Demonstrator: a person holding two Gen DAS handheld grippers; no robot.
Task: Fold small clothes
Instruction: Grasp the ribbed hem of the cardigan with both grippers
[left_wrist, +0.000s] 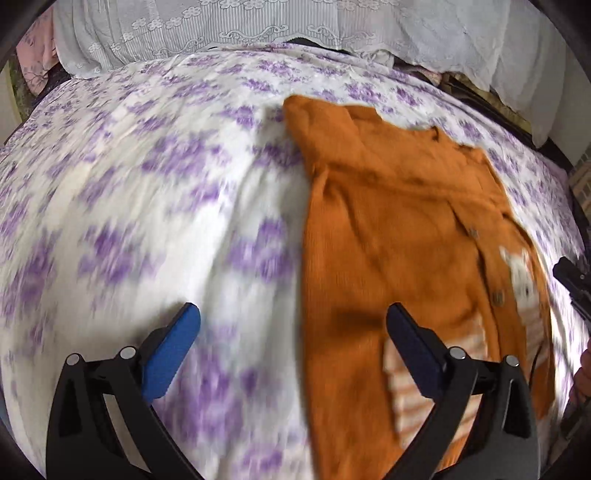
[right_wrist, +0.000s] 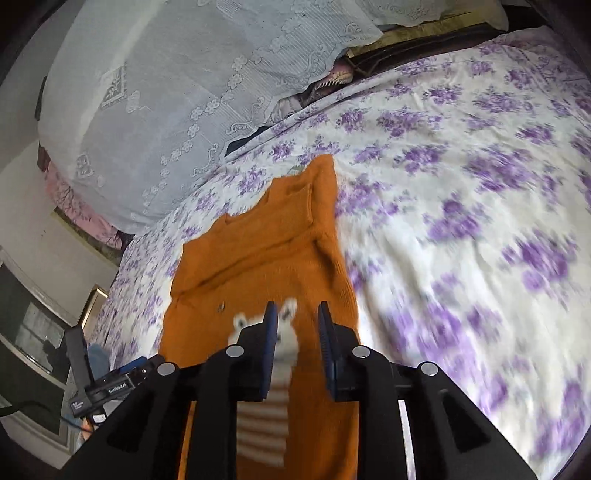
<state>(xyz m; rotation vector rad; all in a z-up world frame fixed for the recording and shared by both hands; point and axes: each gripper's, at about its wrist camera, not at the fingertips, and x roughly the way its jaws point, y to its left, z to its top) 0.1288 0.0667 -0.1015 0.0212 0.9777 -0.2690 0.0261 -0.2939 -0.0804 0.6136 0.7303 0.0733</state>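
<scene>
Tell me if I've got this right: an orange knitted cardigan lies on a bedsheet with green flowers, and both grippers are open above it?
Not quite. The flowers on the white bedsheet are purple, as both wrist views show. The orange knitted cardigan does lie on it, with the left gripper and right gripper open.

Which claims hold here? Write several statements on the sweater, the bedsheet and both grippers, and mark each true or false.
1. The orange sweater lies on a purple-flowered bedsheet. True.
2. The left gripper is clamped on the sweater. False: its jaws stand wide apart, holding nothing.
3. The sweater has a white animal patch with striped body. True.
4. The right gripper grips the lace cover. False: it hangs open over the sweater.
5. The sweater has buttons. True.
</scene>
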